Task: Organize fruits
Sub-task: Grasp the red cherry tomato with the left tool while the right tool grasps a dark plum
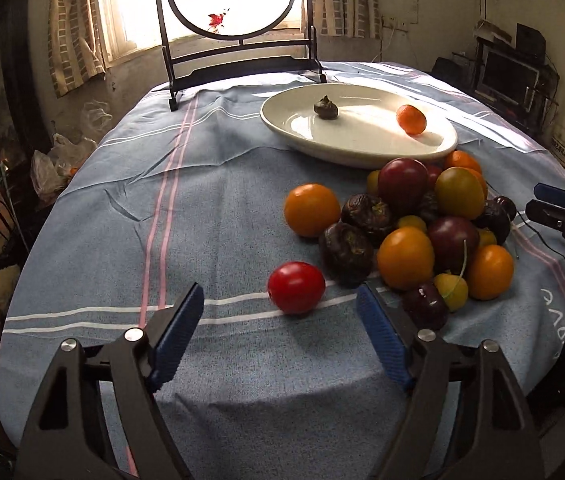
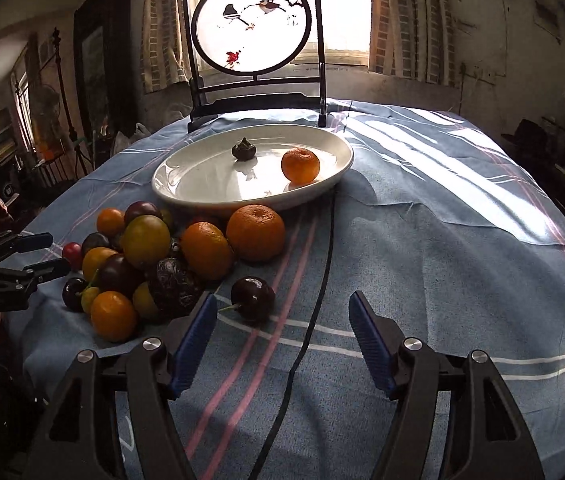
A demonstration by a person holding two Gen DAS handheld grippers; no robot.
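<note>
A white oval plate (image 1: 362, 148) (image 2: 186, 196) holds a dark water chestnut (image 1: 325, 108) (image 2: 244, 149) and a small orange (image 1: 412, 119) (image 2: 300, 165). In front of it lies a pile of fruit (image 1: 406, 224) (image 2: 142, 252): oranges, dark plums, chestnuts, yellow cherries. A red tomato (image 1: 296, 287) lies apart, just ahead of my open, empty left gripper (image 1: 280, 308). A dark cherry (image 2: 252, 299) lies just ahead and left of my open, empty right gripper (image 2: 282, 316). Each gripper shows in the other's view: the right one (image 1: 550, 204), the left one (image 2: 38, 252).
The round table has a blue striped cloth (image 1: 210, 208) (image 2: 442, 240). A framed round bird screen (image 1: 234, 20) (image 2: 254, 40) stands at the far edge before a bright window. A black cable (image 2: 314, 300) runs across the cloth. Clutter surrounds the table.
</note>
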